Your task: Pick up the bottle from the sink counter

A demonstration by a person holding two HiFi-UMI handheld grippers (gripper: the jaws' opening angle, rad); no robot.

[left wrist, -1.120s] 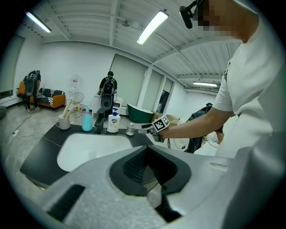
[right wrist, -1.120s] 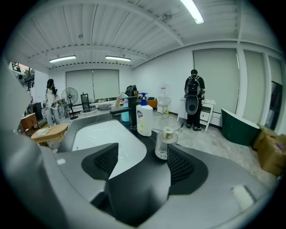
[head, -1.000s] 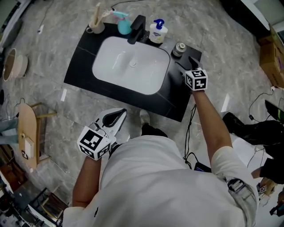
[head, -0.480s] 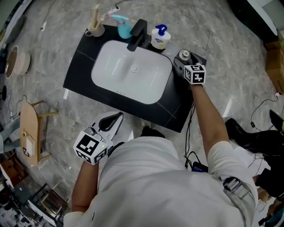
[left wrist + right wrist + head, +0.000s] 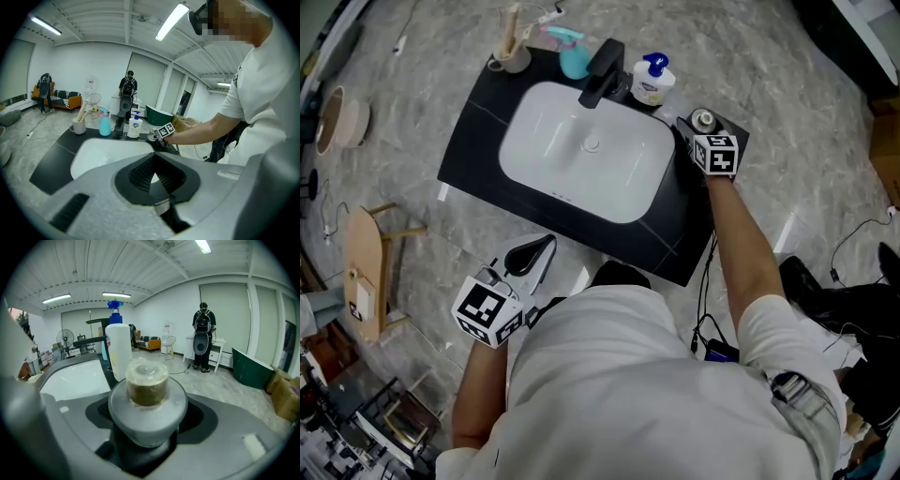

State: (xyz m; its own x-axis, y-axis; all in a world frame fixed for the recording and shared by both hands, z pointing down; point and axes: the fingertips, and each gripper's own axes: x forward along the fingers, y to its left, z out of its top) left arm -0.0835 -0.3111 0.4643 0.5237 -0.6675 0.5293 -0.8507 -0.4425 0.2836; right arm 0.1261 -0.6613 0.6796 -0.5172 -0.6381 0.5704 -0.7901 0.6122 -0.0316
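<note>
Grey bottle (image 5: 147, 425), half-hidden overhead, shows gripped by the just-closing right tongs (image 5: 150, 404); left tongs (image 5: 153, 176) closed, empty.

My left gripper (image 5: 153, 157) has a matt grey plastic shell with a fine grain; its pads (image 5: 140, 171) are ribbed, black and dull. The bottle (image 5: 147, 411) looks like frosted grey plastic, smooth and cloudy. Its brownish cap (image 5: 147, 389) sits under clear, shiny film. The counter (image 5: 487, 141) is smooth and black with a soft sheen. The basin (image 5: 553, 131) is glossy white, like glazed ceramic, and the tap (image 5: 602, 70) is matt black. The soap bottle (image 5: 652, 82) is shiny white plastic. The floor (image 5: 422, 225) looks like polished grey veined stone. My shirt (image 5: 628, 375) is matt white cloth. The stool (image 5: 361, 272) is pale, smooth wood.
</note>
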